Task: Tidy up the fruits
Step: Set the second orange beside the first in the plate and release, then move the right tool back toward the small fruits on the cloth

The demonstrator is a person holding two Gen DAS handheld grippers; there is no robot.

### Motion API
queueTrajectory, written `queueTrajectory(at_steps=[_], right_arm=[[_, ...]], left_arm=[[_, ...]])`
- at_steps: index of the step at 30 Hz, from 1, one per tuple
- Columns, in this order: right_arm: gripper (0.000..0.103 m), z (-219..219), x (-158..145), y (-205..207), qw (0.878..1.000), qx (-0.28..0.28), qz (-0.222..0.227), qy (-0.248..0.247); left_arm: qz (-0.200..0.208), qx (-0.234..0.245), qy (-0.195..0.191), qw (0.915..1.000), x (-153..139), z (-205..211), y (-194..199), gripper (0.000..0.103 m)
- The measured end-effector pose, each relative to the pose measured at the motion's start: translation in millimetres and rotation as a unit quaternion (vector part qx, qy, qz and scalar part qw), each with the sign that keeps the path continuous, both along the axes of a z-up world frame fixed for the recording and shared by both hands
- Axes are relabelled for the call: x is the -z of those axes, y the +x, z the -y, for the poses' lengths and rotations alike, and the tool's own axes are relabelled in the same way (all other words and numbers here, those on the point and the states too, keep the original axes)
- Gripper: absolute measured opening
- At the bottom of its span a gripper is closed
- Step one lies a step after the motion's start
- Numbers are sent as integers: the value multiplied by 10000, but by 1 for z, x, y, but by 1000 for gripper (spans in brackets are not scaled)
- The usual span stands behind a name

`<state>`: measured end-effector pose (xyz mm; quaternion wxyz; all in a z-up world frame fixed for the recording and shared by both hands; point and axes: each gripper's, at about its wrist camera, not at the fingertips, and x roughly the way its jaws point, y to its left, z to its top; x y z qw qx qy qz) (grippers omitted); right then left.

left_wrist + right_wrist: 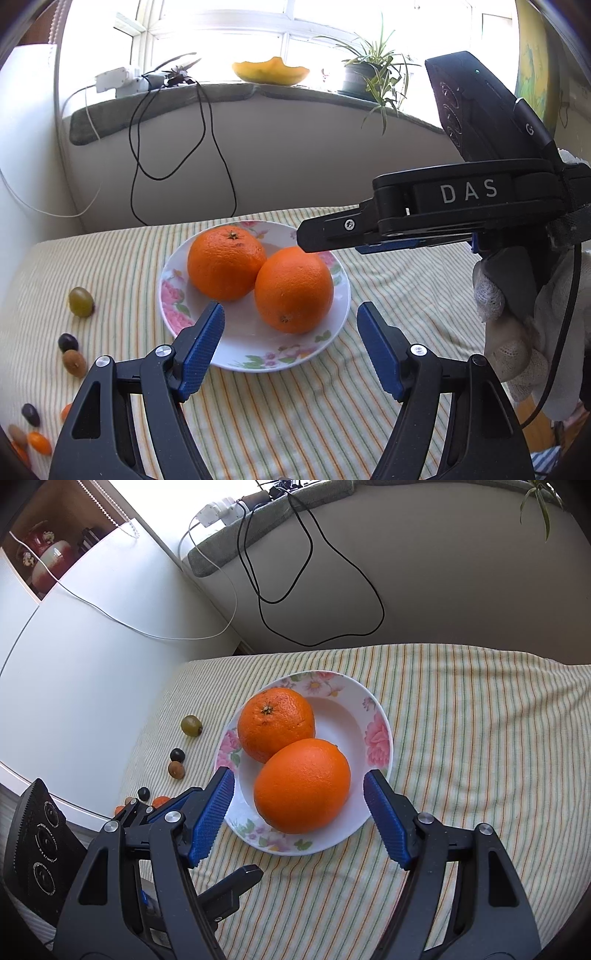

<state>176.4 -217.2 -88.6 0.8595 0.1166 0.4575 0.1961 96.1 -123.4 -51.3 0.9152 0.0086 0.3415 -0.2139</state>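
Two oranges lie touching on a white flowered plate [236, 354] on the striped cloth: a far one [225, 264] and a near one [293, 290]. My left gripper [291, 308] is open over the plate's near rim, nothing pressed by its blue pads. My right gripper [300, 775] is open around the near orange [302, 786], with a gap at each pad. The far orange [275, 723] lies behind it. From the right, the right gripper [314, 240] reaches over the plate's far edge. A green grape [80, 302] and several small fruits lie left of the plate.
A gloved hand [517, 354] holds the right gripper. One left gripper finger [240, 880] shows low beside the plate [376, 738]. A white cabinet [92, 646] stands left. Black cables [207, 140] hang from the sill, which holds a yellow bowl [269, 72] and a potted plant [373, 74].
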Motion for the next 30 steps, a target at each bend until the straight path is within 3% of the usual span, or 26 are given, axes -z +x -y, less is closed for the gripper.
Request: queueTrajectory(at_steps=[16,21,30], right_arm=[[75,-15,-9,-43,9955,-5,810,-489],[82,-20,-5,-56,9947,8,953,-392],[82,-49,-13,-81,9880,-388,1372,-599]], left_arm=[[-6,-535,-163,9984,-1,-56,-38,74],[-28,-738,-176,9971,2,-75,-52,74],[-87,-1270,-254,9915,9,-119,-74,74]])
